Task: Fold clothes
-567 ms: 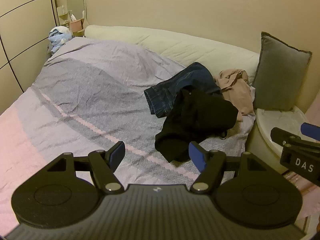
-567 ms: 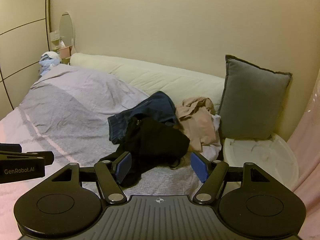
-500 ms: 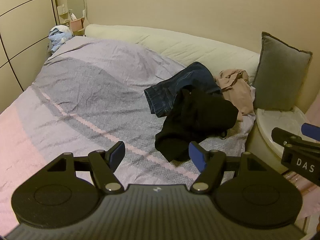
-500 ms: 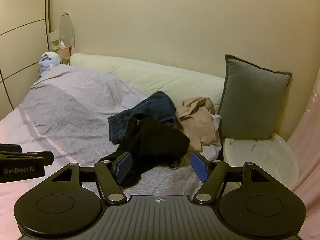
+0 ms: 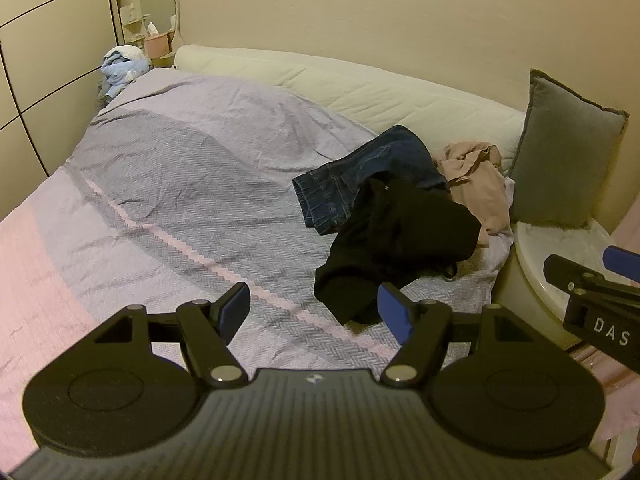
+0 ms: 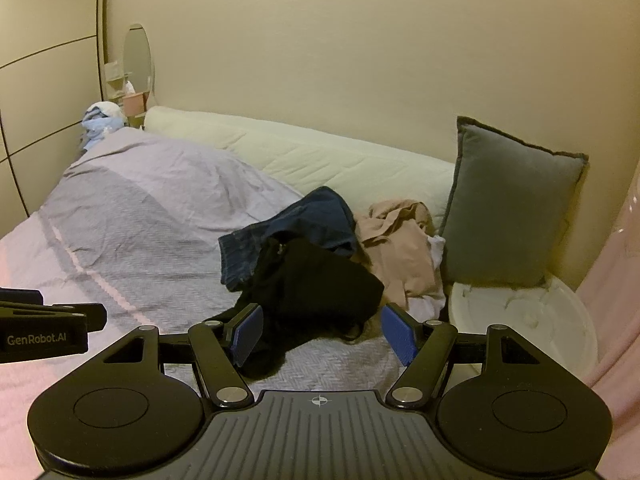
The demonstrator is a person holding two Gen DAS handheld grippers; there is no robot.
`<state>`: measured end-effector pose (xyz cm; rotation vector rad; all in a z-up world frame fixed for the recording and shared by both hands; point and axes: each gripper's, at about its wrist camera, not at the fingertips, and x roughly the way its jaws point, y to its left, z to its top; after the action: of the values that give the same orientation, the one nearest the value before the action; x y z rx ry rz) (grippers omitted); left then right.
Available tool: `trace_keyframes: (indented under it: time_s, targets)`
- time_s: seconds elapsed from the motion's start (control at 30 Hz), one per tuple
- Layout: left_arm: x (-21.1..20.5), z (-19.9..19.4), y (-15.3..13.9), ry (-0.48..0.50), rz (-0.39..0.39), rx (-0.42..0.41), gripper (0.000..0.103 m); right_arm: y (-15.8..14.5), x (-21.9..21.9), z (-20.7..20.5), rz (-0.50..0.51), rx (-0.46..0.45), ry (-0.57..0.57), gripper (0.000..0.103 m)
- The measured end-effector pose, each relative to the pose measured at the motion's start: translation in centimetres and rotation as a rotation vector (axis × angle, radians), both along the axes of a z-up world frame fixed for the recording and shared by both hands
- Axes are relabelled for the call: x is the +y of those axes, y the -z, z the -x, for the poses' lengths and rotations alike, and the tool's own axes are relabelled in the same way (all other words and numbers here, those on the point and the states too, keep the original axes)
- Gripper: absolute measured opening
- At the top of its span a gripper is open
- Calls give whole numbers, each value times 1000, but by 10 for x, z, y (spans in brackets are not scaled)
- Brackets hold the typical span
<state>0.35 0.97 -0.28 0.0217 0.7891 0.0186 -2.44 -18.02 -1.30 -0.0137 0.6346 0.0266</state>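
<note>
A heap of clothes lies at the right end of the bed: a black garment [image 5: 400, 236] [image 6: 316, 284] in front, dark blue jeans [image 5: 360, 172] [image 6: 304, 220] behind it, and a beige garment [image 5: 476, 176] [image 6: 404, 240] toward the pillow. My left gripper [image 5: 314, 308] hovers open above the striped bedspread [image 5: 180, 184], short of the black garment. My right gripper [image 6: 320, 330] is open too, with nothing held; the black garment lies on the bed beyond its blue pads. Each gripper shows at the edge of the other's view.
A grey cushion [image 5: 560, 152] [image 6: 512, 216] leans at the right against the cream headboard [image 5: 360, 88]. A round white side table [image 6: 528, 320] stands beside the bed. A bundle of blue and white cloth [image 5: 120, 68] and a mirror [image 5: 158, 0] sit far left by the wardrobe.
</note>
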Motion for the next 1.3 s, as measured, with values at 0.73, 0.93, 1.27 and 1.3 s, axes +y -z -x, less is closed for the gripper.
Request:
trace_keyframes:
  time_s: [0.73,0.93,1.27,1.3]
  targets:
    - [4,8,0,9,14,-9,67,-7,-1,2,6,-8,6,69]
    - [5,10,-2,18,22,-21,67,-17,-3,10,-11,-96,25,69]
    - [6,5,0,38,30,-10,67,-19,-3,10,-4,-82,53,69]
    - [6,4,0,42,32,-7,67,-19,-3,10,-3,-80,56,69]
